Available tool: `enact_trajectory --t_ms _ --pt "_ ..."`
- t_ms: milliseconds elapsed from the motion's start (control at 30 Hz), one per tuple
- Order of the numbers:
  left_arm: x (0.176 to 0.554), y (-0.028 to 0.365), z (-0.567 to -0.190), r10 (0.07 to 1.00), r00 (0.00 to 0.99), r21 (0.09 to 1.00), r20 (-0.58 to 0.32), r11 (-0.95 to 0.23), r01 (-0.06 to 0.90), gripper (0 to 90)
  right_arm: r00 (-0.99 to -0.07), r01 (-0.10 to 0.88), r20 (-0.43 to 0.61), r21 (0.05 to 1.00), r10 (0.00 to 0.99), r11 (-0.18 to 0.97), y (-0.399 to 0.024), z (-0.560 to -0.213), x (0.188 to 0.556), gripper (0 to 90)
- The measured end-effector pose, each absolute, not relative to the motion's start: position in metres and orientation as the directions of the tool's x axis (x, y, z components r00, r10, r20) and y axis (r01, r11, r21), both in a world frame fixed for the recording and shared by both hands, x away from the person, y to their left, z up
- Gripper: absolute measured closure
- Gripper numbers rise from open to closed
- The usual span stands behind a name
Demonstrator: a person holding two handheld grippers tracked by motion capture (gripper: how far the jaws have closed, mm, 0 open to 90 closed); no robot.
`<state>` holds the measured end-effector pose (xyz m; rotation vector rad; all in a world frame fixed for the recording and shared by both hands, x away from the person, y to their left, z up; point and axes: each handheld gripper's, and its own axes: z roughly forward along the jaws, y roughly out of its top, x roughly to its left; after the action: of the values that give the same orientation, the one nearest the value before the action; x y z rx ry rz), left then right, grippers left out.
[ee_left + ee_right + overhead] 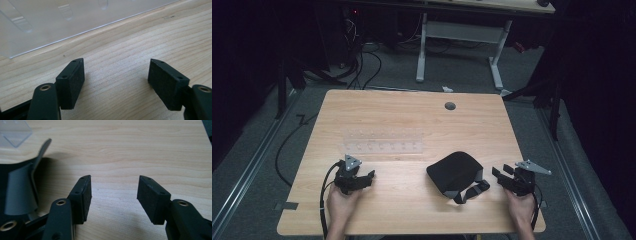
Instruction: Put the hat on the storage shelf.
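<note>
The black eye mask (454, 172) is seen on the table (412, 110) just beside the right gripper (506, 172) — soft, light, best pinched by its strap (472, 191). Both grippers — left gripper (362, 176) included — are released, empty.

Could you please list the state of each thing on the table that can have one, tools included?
Left tool: open, nothing between its jaws, beside the rack.
Right tool: open, nothing between its jaws, right of the pouch.
Black pouch: lying flat on the table, strap loose toward the right tool, not held.
Clear plastic rack: lying on the table, untouched; whether its slots hold anything cannot be told.
</note>
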<state>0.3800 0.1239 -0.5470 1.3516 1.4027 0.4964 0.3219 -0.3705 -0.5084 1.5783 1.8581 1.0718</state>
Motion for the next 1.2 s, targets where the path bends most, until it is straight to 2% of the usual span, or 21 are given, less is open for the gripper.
enact_trajectory --t_ms 67,300,600,1200 --pt "0.38 0.124 -0.547 0.891 0.218 0.853 -0.397 0.271 0.445 29.8 -0.235 0.588 0.159 0.809 0.959 0.01 -0.37 -0.501 0.316 47.4" --pt "0.38 0.124 -0.547 0.892 0.218 0.854 -0.395 0.269 0.446 29.7 -0.307 0.552 0.135 0.831 0.942 0.061 -0.358 -0.489 0.309 46.2" --pt "0.38 0.124 -0.547 0.893 0.218 0.854 -0.395 0.269 0.446 29.6 -0.369 0.537 0.158 0.84 0.916 0.072 -0.342 -0.48 0.307 43.3" --pt "0.38 0.124 -0.547 0.893 0.218 0.854 -0.395 0.269 0.446 29.6 -0.428 0.595 0.177 0.793 0.886 0.129 -0.317 -0.496 0.326 41.6"
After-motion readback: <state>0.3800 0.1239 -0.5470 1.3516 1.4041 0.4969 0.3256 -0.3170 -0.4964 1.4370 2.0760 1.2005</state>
